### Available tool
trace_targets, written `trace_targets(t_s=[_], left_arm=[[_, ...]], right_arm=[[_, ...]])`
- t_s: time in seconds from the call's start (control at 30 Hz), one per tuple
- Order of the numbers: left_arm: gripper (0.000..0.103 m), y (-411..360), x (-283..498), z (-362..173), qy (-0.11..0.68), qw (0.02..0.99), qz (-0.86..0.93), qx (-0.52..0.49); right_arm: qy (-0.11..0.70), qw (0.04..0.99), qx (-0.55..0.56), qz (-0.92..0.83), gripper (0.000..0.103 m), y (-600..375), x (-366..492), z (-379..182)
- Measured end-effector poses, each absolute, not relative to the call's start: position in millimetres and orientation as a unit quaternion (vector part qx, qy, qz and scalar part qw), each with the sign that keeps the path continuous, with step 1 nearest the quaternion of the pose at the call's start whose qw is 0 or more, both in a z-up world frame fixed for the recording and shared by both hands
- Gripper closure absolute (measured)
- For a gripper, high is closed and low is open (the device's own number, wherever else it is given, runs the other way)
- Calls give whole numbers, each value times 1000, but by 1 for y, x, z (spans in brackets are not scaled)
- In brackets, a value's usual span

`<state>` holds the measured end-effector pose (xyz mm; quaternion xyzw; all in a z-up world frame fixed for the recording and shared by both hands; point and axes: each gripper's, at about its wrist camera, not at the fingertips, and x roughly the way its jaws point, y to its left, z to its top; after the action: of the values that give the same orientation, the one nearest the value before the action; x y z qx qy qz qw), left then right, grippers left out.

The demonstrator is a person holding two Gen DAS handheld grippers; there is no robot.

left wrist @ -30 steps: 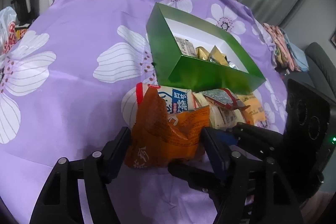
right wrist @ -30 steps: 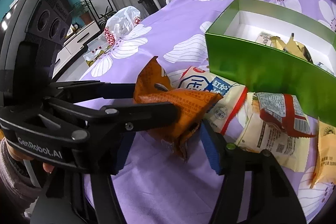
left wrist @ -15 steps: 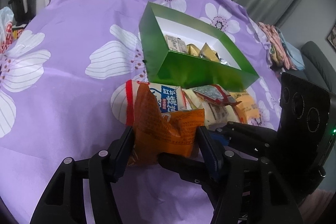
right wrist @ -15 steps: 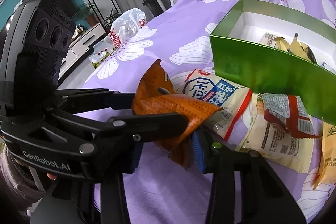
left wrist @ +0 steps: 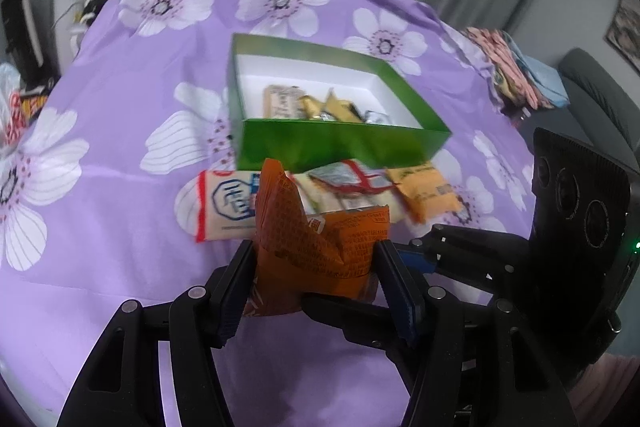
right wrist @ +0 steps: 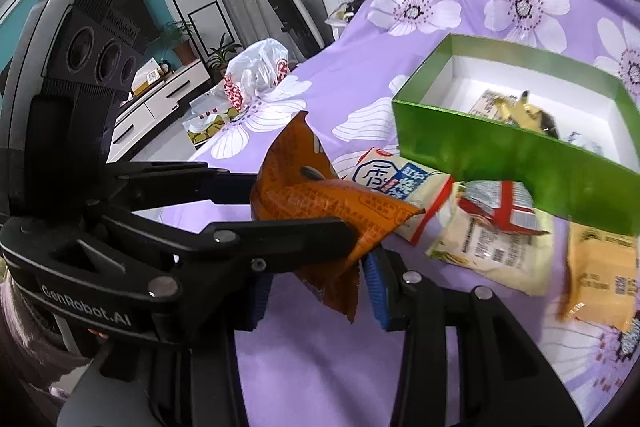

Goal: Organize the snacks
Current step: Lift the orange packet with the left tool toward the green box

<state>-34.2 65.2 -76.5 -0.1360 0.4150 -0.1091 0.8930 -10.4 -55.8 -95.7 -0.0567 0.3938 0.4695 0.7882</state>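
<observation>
Both grippers now clamp the orange snack packet [left wrist: 320, 247]: the left gripper [left wrist: 316, 275] squeezes its sides, the right gripper [right wrist: 316, 287] pinches its lower corner. A second ago both stood wider. The packet has risen off the purple cloth [left wrist: 120, 187], near the green box [left wrist: 340, 147].

The orange packet [left wrist: 320, 247] hides part of the white-and-blue snack packet [left wrist: 224, 211] just beyond the left hand-held gripper [left wrist: 316, 267]. The green box's [left wrist: 340, 147] near wall conceals the lower parts of the snacks inside. Print on the packets is blurred, unreadable.
</observation>
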Motion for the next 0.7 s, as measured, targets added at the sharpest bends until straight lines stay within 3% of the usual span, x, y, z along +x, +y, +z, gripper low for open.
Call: trace_targets(t_s=[0.7], left_arm=[[42,-19,-23,-51,408,894,-170,-71]], right_arm=[[358,834,-18,418,62,-142,-27,-76]])
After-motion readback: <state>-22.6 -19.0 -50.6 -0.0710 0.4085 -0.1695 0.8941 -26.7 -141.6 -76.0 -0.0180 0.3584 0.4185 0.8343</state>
